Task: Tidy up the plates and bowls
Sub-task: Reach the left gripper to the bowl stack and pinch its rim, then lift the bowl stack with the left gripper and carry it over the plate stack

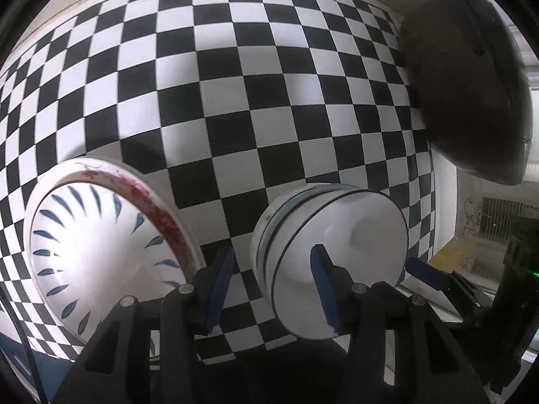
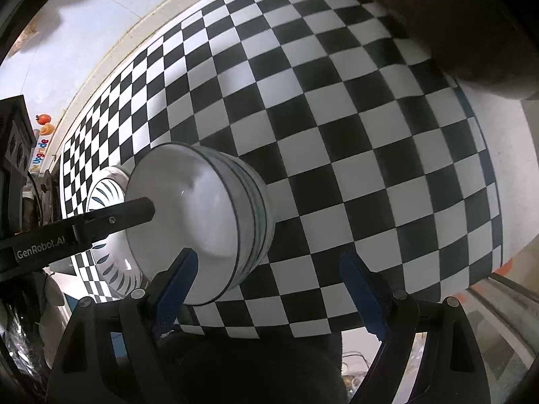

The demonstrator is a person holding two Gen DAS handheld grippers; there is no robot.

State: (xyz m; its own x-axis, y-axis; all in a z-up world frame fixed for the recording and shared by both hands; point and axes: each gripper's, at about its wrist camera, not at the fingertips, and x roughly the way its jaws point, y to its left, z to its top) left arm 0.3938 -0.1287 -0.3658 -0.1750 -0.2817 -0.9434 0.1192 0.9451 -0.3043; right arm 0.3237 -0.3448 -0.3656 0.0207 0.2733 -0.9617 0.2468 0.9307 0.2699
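A white bowl (image 1: 353, 229) (image 2: 202, 202) with thin dark bands on its side stands on the checkered tablecloth (image 1: 235, 101). My left gripper (image 1: 271, 286) is open and straddles its left wall, one pad over the inside and one outside with cloth showing in the gap. In the right wrist view one of the left gripper's fingers (image 2: 141, 210) reaches over the bowl. My right gripper (image 2: 269, 279) is wide open just beside the bowl, nothing between its pads. To the left a bowl with blue leaf marks (image 1: 94, 245) (image 2: 104, 188) rests in a plate with a red rim (image 1: 161, 215).
A big dark round object (image 1: 471, 84) (image 2: 471, 17) sits on the cloth at the back right. The table's edge (image 1: 444, 202) runs close to the right of the white bowl. A pale wall strip (image 2: 84, 17) borders the far side.
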